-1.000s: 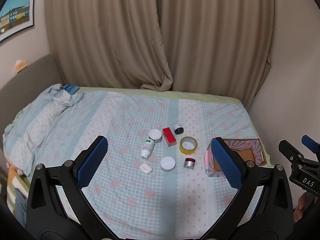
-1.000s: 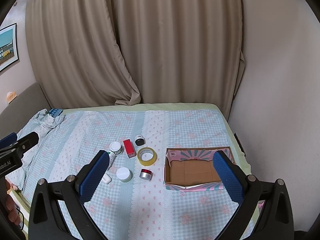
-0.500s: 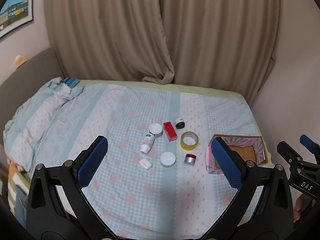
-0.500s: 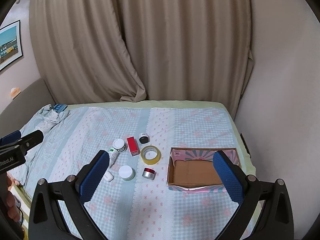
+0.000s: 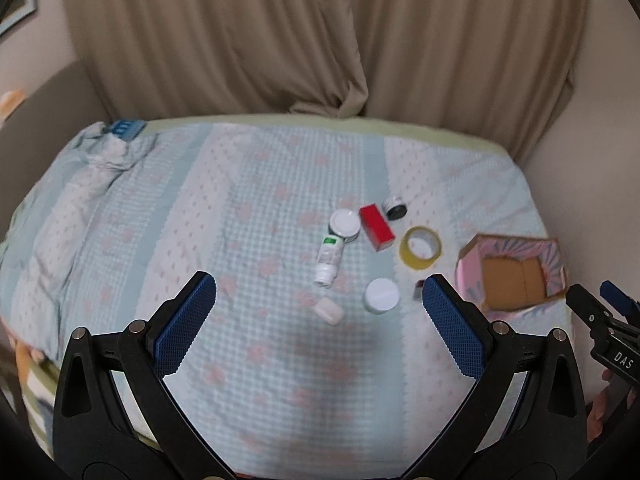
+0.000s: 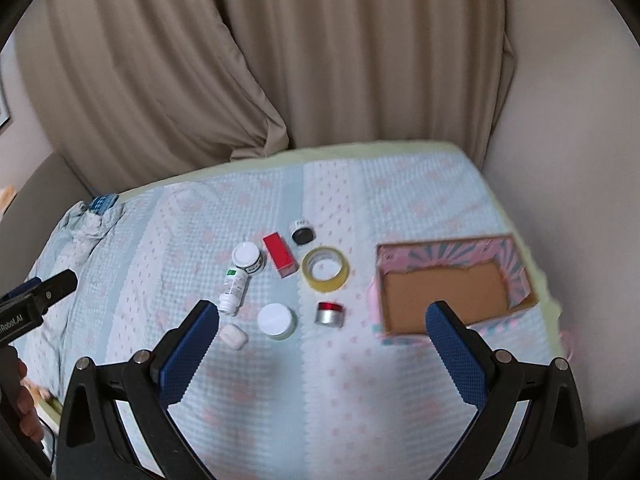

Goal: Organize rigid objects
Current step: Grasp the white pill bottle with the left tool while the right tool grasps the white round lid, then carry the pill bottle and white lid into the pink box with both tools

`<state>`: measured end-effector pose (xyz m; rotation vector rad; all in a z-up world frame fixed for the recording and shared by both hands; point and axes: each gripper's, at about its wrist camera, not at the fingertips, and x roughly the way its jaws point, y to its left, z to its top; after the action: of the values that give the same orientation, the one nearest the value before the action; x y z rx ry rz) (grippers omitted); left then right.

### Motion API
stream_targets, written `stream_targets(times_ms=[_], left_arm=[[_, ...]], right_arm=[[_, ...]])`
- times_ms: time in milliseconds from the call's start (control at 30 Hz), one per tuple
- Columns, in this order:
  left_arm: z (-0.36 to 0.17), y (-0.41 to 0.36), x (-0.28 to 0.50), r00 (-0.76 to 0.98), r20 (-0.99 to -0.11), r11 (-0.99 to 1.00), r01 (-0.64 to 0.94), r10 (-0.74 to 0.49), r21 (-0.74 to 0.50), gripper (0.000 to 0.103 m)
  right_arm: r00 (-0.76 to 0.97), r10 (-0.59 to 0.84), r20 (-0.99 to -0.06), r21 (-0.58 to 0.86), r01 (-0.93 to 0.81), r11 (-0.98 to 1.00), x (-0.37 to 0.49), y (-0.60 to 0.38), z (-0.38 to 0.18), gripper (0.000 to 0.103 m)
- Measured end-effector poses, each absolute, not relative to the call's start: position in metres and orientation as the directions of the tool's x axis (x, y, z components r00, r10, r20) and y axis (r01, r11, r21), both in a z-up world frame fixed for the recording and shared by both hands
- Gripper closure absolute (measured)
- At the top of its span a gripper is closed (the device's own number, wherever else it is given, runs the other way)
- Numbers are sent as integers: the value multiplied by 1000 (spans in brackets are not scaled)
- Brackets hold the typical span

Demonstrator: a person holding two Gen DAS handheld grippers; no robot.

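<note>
1. Rigid objects, eight in all, lie clustered mid-bed on the patterned bedspread [image 6: 360, 400], left of the open pink box [image 6: 516, 256], whose cardboard floor holds nothing.
2. Right tongs [image 6: 322, 344]: spread wide, holding nothing, hovering above the bedspread short of the cluster. Left tongs [image 5: 320, 316]: likewise wide open, unladen, also above the bed.
3. Nearest the right tongs: small white case [image 6: 233, 336], white-lidded jar [image 6: 275, 321], silver tin with red top [image 6: 330, 313].
4. Farther: white bottle [image 6: 234, 290] lying on its side, its base against a second white-lidded jar [image 6: 248, 258]; red carton [image 6: 281, 255]; yellow tape roll [image 6: 325, 268]; black-capped pot [image 6: 302, 232].
5. Suggested step: take the silver tin first, since it sits closest to the box and stands apart from its neighbours.
6. Technique: descend vertically, straddle the tin across its round wall, and close low and centred; the soft bedding may let it tilt.
7. Caution: the bottle may roll if nudged.
</note>
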<state>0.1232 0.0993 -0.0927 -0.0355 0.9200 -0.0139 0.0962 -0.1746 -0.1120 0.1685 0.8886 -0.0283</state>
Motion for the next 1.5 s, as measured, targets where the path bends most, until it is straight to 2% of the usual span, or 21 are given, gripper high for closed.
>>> stream_targets(times_ms=[300,700,933,1133,1200,1233,1300,1333,1500], left_arm=[[-176,133,232,451,-888,988,156,-88,-19,1],[-323,97,351,209,-974,975,219,-91,-44,1],[-410,72,380,64,-997,968,247,-50,-32,10],[-455,65,390,-17,-999,969,243,-37,-40,21],[-465,63,392,-36,-999,969,242,-40,-47,34],[-470,62,394,-44,-998,969,241,-45,-54,36],[-476,60,395,-61,-996,967,241,-71,-84,51],[-479,58,395,-73,-993,964,243,-89,-104,54],[-488,45,389,-58,-996,957,279,-61,-75,56]], right_arm=[[524,2,-852,141,226,964,148,-120,-191,0],[295,29,-955,111,268,957,227,-80,-327,0],[183,43,-982,98,304,948,259,-75,-397,0],[95,39,-995,66,307,949,277,-72,-433,0],[70,38,-997,58,301,952,281,-71,-441,8],[57,41,-998,56,298,953,283,-70,-445,12],[28,53,-998,59,296,953,286,-70,-453,28],[11,62,-998,62,295,954,287,-70,-456,36],[-12,51,-999,45,285,957,287,-71,-457,37]])
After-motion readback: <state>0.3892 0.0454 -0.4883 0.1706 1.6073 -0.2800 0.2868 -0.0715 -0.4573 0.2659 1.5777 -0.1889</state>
